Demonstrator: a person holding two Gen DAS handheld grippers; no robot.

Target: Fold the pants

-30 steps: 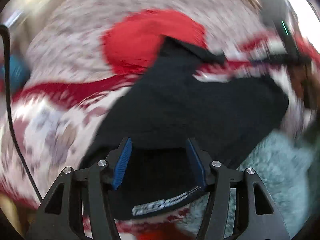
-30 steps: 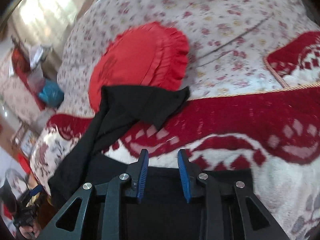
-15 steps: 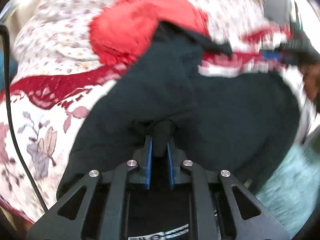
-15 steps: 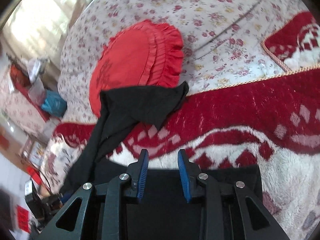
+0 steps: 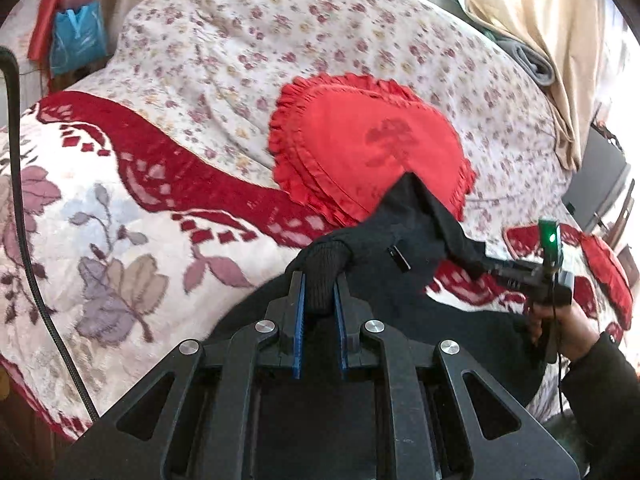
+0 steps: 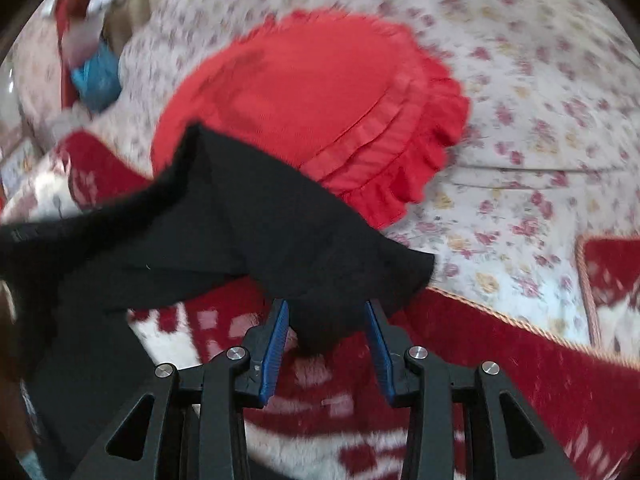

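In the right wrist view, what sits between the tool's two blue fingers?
A bunched end of the black pants sits between the right tool fingers, which look spread with gaps either side. Red patterned blanket lies beneath.

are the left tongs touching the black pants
Touching. In the left wrist view the left tongs are closed on a bunched fold of the black pants, with fabric pressed against both blue pads.

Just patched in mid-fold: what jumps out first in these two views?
The frilled red heart cushion on the flowered bedspread dominates both views. The black pants drape from its lower edge across the red-and-white blanket. The left gripper is pinching a bunch of pants, while the right gripper stands open around a cloth corner.
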